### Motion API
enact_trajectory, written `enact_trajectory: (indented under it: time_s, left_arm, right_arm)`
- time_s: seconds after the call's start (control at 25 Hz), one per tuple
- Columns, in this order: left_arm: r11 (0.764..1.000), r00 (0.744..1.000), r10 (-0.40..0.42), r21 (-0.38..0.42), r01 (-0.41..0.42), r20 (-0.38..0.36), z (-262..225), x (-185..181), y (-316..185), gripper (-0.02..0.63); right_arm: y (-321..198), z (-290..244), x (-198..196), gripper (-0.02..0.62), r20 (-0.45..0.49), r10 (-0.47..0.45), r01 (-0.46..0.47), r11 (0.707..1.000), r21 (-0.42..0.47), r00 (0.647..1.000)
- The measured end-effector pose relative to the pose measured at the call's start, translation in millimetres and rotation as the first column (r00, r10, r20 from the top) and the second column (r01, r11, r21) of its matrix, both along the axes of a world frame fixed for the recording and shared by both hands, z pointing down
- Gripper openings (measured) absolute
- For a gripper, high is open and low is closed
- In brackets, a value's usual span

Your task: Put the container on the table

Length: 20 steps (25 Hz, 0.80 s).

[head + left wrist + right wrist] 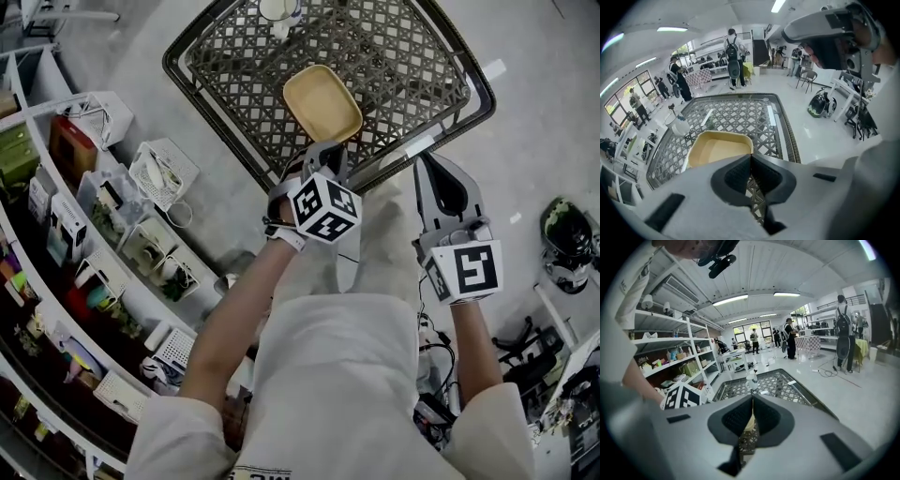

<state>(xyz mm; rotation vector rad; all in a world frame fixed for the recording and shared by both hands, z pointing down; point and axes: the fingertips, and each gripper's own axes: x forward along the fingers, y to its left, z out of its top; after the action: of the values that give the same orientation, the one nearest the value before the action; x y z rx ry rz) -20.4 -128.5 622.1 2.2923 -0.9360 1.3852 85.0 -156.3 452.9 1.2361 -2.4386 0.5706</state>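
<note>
Snagging is the risk: the left tool (751,156) is pressed together right at the near corner of the container (323,101), which lies flat on the desk (412,56), so a careless pull-back could drag it toward the near edge. The right tool (752,397), likewise pressed together and empty, hangs near that edge. Open floor (534,112) lies to the right, while shelves (94,234) crowd the left.

No legible text anywhere. Black-white square markers, no letters, on cube (324,207) of left gripper (325,150) and on right gripper (427,164). Print at shirt (337,394) hem cut by frame edge, unreadable. Package labels on shelf (94,246) too small.
</note>
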Motion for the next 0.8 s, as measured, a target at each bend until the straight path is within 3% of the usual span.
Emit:
enact_trajectory:
  time_s: [0.32,0.8]
  left_arm:
    - [0.998,0.993,-0.070,-0.007,0.070,-0.091,-41,-1,14,0.024]
    - [0.988,0.951,-0.149,0.002,0.155,-0.271,-129,-4,28,0.023]
  right_arm:
    - [2,-34,5,0.020,-0.039,0.031,-0.028,0.997,0.066,0.999]
    - [12,-90,23,0.018,-0.040,0.117,-0.110,0.983,0.147,0.992]
